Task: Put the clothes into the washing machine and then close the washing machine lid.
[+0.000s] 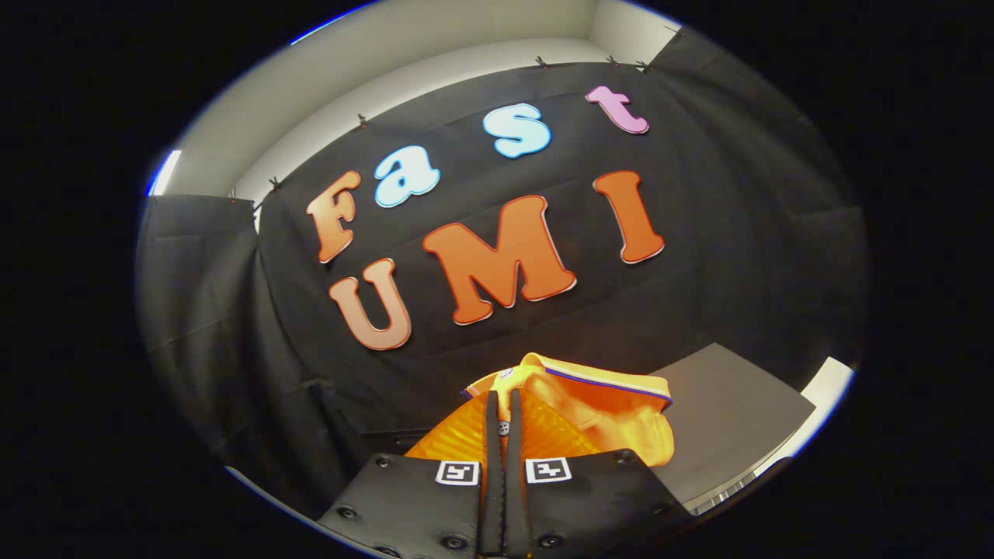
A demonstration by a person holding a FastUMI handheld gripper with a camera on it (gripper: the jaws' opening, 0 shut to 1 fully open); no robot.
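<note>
One garment was in view: an orange shirt [590, 411] with a striped collar edge, bunched up. One gripper [503, 404], two fingers [491, 435]. The fingers stood pressed almost together with a thin fold of the orange cloth pinched between them; the rest of the shirt spilled out to both sides and ahead of the tips, mostly toward the right. Two square markers [457, 472] sat on the gripper body, one on each side of the fingers.

Just beyond and right of the shirt was one flat grey panel [730, 419], tilted up, possibly the washing machine lid; could not tell for sure. A pale rim [823, 396] showed past its far edge. Black cloth wall [233, 310] hung behind everything, with white wall [404, 54] above it.

Gripper pointed forward and slightly upward toward the wall, shirt lifted with it and blocking whatever lay below.
</note>
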